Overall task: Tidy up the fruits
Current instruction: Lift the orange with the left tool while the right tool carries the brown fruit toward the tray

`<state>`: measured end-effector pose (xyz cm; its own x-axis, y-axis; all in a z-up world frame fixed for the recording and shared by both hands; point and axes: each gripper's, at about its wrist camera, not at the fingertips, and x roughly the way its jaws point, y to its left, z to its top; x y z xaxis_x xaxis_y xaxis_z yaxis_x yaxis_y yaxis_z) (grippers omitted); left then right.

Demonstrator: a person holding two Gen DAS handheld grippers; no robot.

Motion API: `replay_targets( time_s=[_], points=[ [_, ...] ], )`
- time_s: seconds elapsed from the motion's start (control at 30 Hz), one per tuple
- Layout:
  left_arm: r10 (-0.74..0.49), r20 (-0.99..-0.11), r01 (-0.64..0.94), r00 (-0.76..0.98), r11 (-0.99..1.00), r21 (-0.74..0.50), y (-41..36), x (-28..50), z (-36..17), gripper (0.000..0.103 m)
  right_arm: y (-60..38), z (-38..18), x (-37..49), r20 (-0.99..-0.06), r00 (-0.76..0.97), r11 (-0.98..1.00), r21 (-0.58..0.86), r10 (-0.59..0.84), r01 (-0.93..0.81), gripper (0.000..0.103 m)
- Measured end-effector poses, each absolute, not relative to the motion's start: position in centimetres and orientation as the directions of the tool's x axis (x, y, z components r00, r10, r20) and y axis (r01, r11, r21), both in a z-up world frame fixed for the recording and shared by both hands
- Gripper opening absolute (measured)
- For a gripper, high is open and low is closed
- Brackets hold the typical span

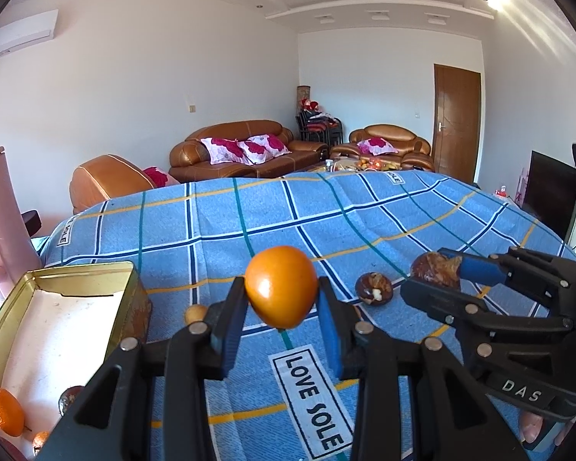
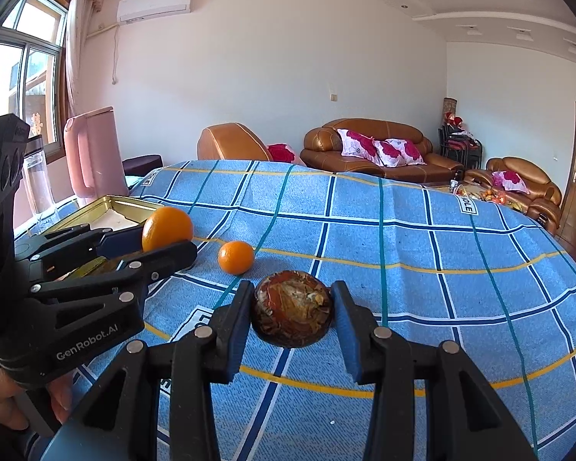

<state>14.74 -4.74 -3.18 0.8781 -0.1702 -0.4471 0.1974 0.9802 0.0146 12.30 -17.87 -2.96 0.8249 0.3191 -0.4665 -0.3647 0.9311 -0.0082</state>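
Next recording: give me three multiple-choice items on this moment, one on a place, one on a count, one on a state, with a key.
1. Where is the gold tin?
A. Left of the left gripper
B. On the sofa
C. Under the cloth

2. How many oranges lie loose on the cloth in the right wrist view?
A. None
B. One
C. Three

3. What is the state of the right gripper?
A. Open and bare
B. Shut on an orange
C. Shut on the brown fruit

Key:
1 A, the tin sits at the left edge of the left wrist view, beside that gripper.
2 B, a single loose orange rests on the cloth; the other orange is in the left gripper.
3 C, both pads press the mottled brown fruit.
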Motion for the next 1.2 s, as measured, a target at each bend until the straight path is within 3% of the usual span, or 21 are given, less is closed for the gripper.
replay_targets(
  time_s=[1.2],
  points=[
    [-0.14,-0.327,0.149,0.935,0.989,0.003,-2.8,10.8,-2.3,0.037,-17.3,-2.2,9.7,-0.36,0.876,0.924,-0.085,0.32,-0.372,0.043]
  ],
)
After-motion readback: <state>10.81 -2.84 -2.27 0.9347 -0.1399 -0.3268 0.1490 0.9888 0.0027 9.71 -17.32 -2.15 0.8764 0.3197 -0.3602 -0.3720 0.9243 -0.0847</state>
